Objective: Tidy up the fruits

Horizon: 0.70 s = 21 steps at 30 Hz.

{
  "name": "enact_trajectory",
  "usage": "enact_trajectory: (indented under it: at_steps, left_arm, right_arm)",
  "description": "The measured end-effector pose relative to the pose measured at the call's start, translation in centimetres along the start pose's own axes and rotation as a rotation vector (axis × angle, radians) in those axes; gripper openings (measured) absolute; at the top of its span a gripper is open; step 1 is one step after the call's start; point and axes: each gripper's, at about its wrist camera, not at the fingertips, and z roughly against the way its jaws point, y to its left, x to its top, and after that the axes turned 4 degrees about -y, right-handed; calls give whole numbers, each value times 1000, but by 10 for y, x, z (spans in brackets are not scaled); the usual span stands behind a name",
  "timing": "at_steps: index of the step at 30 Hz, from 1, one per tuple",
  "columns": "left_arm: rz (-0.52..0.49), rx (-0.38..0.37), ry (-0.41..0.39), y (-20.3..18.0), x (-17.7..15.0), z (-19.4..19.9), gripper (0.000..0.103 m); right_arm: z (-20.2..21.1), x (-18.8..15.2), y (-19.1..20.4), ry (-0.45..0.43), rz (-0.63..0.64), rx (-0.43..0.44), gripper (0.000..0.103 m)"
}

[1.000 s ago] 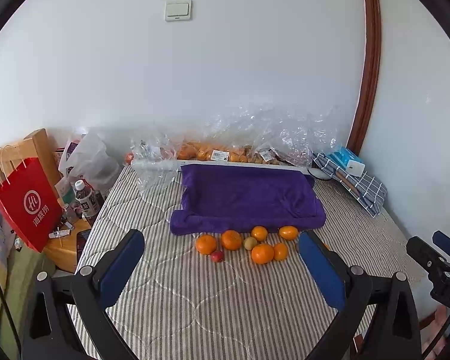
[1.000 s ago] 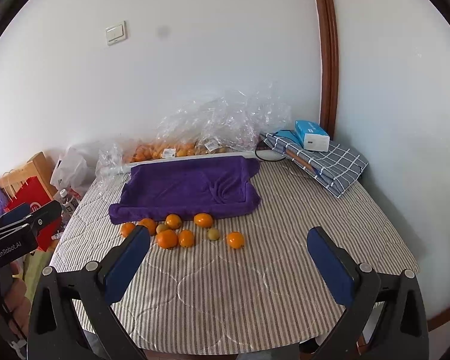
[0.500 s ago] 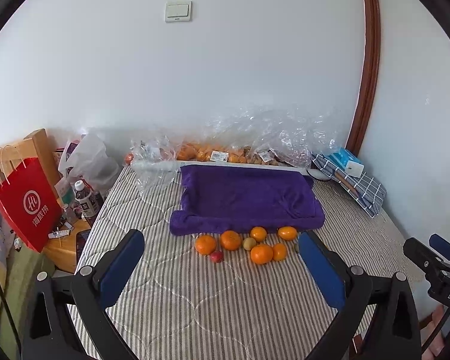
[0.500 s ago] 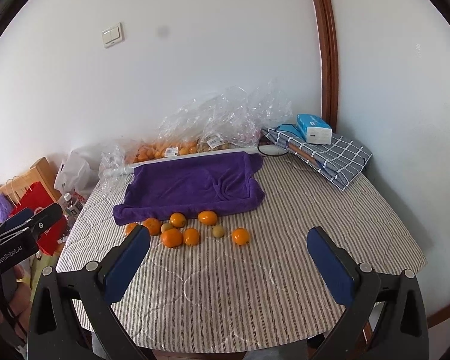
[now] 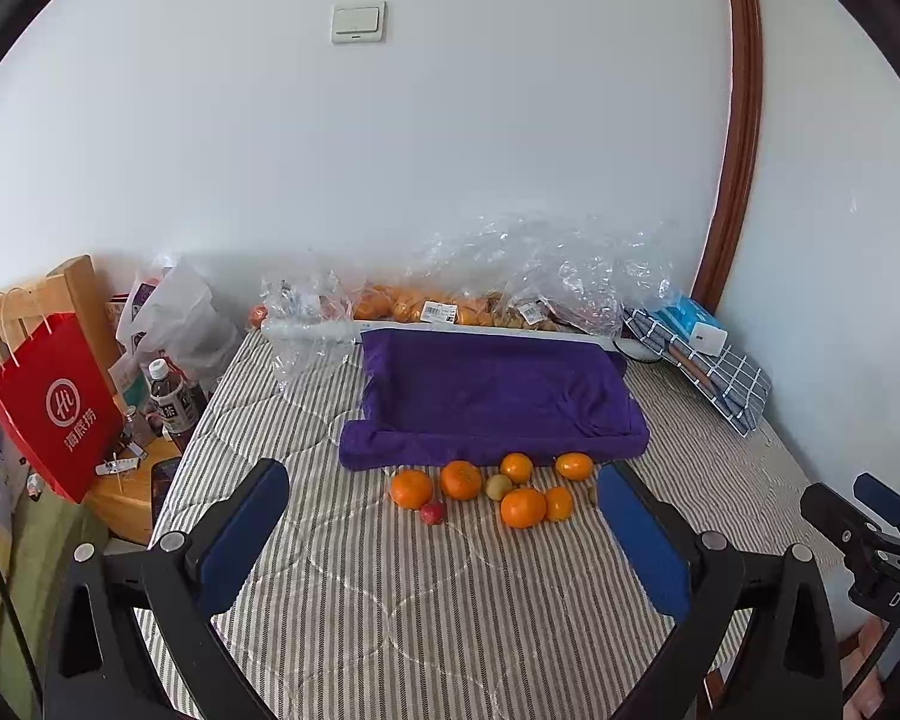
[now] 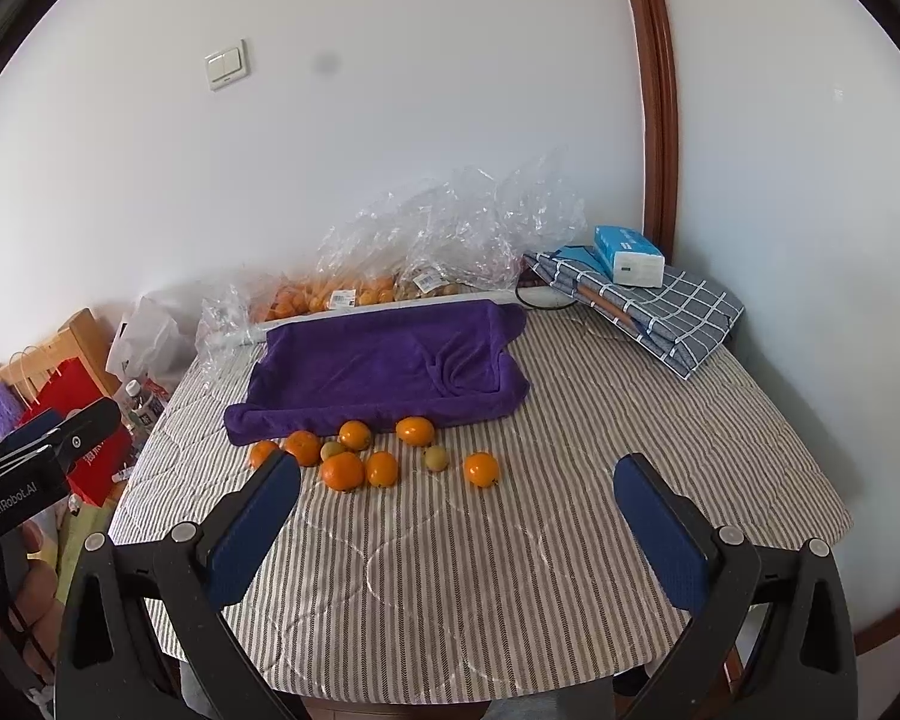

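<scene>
Several oranges (image 5: 522, 507) (image 6: 343, 471), two small green-yellow fruits (image 5: 498, 486) (image 6: 436, 458) and a small red fruit (image 5: 432, 513) lie on the striped tablecloth (image 5: 390, 600) (image 6: 480, 570), just in front of a tray covered with a purple towel (image 5: 492, 396) (image 6: 384, 369). One orange (image 6: 481, 469) lies apart at the right. My left gripper (image 5: 444, 534) is open and empty, held above the table's near part. My right gripper (image 6: 457, 525) is open and empty, also short of the fruits.
Clear plastic bags with more oranges (image 5: 426, 306) (image 6: 330, 294) lie along the back wall. A checked cloth (image 6: 660, 312) with a blue tissue box (image 6: 627, 255) is at the back right. A red paper bag (image 5: 54, 408) and bottles (image 5: 171, 402) stand left of the table.
Both grippers have crept slightly forward and shifted view a little; the right one has turned slightly left. The fruits and the tray have not moved.
</scene>
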Motion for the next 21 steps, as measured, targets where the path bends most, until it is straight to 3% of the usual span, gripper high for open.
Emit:
enact_trajectory:
  at_steps: [21]
  left_arm:
    - [10, 4, 8, 6, -1, -5, 103]
  right_arm:
    - [-3, -3, 4, -17, 16, -7, 103]
